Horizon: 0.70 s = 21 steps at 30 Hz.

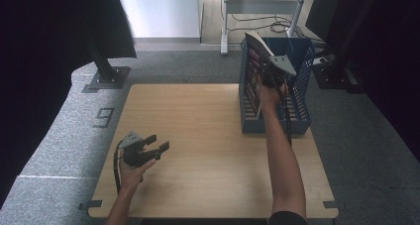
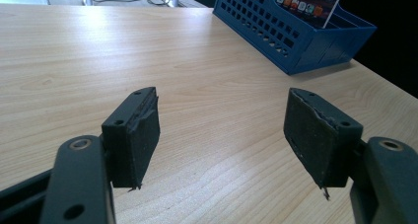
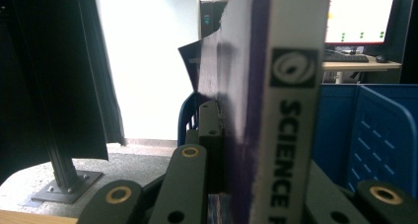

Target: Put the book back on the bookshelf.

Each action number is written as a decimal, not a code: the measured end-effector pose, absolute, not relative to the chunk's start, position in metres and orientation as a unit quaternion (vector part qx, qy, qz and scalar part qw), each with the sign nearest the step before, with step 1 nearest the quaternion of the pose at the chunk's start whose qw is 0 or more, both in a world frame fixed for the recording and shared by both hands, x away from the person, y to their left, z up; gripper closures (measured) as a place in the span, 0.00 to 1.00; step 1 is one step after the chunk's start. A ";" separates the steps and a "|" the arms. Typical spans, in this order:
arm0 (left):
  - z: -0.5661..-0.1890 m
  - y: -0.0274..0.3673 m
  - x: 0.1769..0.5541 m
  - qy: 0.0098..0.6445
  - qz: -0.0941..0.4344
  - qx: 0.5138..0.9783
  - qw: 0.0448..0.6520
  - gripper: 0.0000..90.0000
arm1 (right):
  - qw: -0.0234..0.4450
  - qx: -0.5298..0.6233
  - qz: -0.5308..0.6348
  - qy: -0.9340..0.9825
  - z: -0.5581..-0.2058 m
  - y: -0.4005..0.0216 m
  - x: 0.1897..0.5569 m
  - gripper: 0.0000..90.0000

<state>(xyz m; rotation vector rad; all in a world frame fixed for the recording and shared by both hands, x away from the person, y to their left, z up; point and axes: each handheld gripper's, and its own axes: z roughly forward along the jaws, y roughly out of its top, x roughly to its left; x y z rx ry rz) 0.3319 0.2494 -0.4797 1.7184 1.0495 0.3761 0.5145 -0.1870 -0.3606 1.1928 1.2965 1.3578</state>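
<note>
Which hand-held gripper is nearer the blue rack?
Right. The right hand-held gripper is inside the blue rack, clamped on a magazine. The left hand-held gripper hovers open over the table's near-left part, well apart from it.

wooden table (image 1: 198, 136), grey carpet floor (image 1: 59, 145), black curtain (image 1: 49, 36), lit monitor (image 3: 362, 14) on desk (image 3: 357, 64)

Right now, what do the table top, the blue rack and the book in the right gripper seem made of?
Table top: pale wood or wood-look laminate, grain lines, soft sheen. Blue file rack: moulded plastic, by its perforated walls. Book: paper pages, with a smooth printed spine, clamped in the right gripper.
</note>
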 end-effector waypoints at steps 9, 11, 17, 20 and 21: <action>-0.481 0.249 0.333 0.440 0.157 0.718 0.517 0.33 | 0.433 0.487 0.541 0.532 -0.380 -0.185 0.519 0.90; -0.481 0.249 0.333 0.440 0.157 0.718 0.516 0.33 | 0.428 0.486 0.541 0.537 -0.383 -0.185 0.518 0.90; -0.481 0.247 0.333 0.438 0.157 0.720 0.514 0.33 | 0.422 0.487 0.539 0.543 -0.393 -0.184 0.518 0.90; -0.482 0.247 0.333 0.439 0.157 0.719 0.515 0.33 | 0.420 0.486 0.537 0.547 -0.397 -0.183 0.518 0.90; -0.482 0.247 0.333 0.440 0.157 0.719 0.515 0.33 | 0.420 0.486 0.535 0.549 -0.398 -0.183 0.518 0.90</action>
